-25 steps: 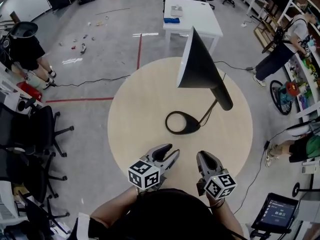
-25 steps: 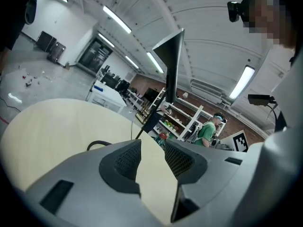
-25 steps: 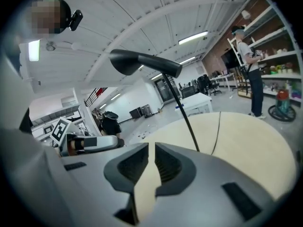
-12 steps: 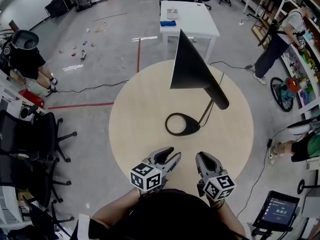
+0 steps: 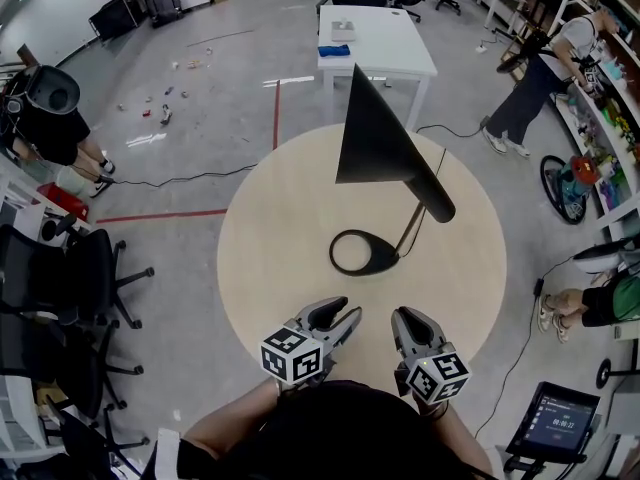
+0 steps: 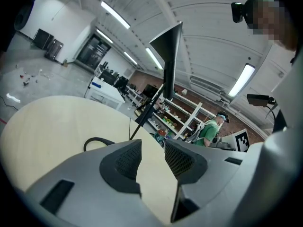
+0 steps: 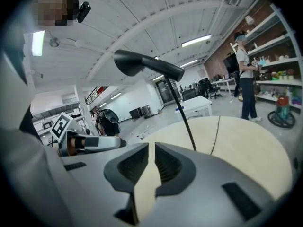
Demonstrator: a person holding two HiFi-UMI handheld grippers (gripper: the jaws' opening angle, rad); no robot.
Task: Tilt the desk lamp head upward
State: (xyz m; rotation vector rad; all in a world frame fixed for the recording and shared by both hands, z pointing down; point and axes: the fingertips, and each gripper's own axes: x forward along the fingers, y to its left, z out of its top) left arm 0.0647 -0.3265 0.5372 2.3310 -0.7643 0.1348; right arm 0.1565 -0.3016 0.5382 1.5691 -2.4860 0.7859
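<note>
A black desk lamp stands on the round wooden table point(image 5: 270, 228). Its cone-shaped head point(image 5: 375, 138) sits on a thin slanted stem point(image 5: 410, 230) above a ring base point(image 5: 365, 253). The wide mouth of the cone faces away from me. Both grippers hover over the table's near edge, well short of the lamp. My left gripper point(image 5: 338, 313) is open with nothing between its jaws. My right gripper point(image 5: 405, 318) shows only a narrow gap, also empty. The lamp head point(image 6: 168, 56) rises beyond the left gripper point(image 6: 152, 148), and the lamp head point(image 7: 142, 64) shows above the right gripper point(image 7: 151, 157).
A white table point(image 5: 375, 38) stands behind the round one. Office chairs point(image 5: 70, 268) line the left side. One person point(image 5: 50, 108) is at the far left, another point(image 5: 530, 78) by shelves at the right. A screen point(image 5: 550, 423) sits low right, and a cable point(image 5: 180, 178) crosses the floor.
The head view has shifted slightly, so the lamp sits a little further left in the picture. Both grippers and the lamp keep their places. The person at the right has stepped along.
</note>
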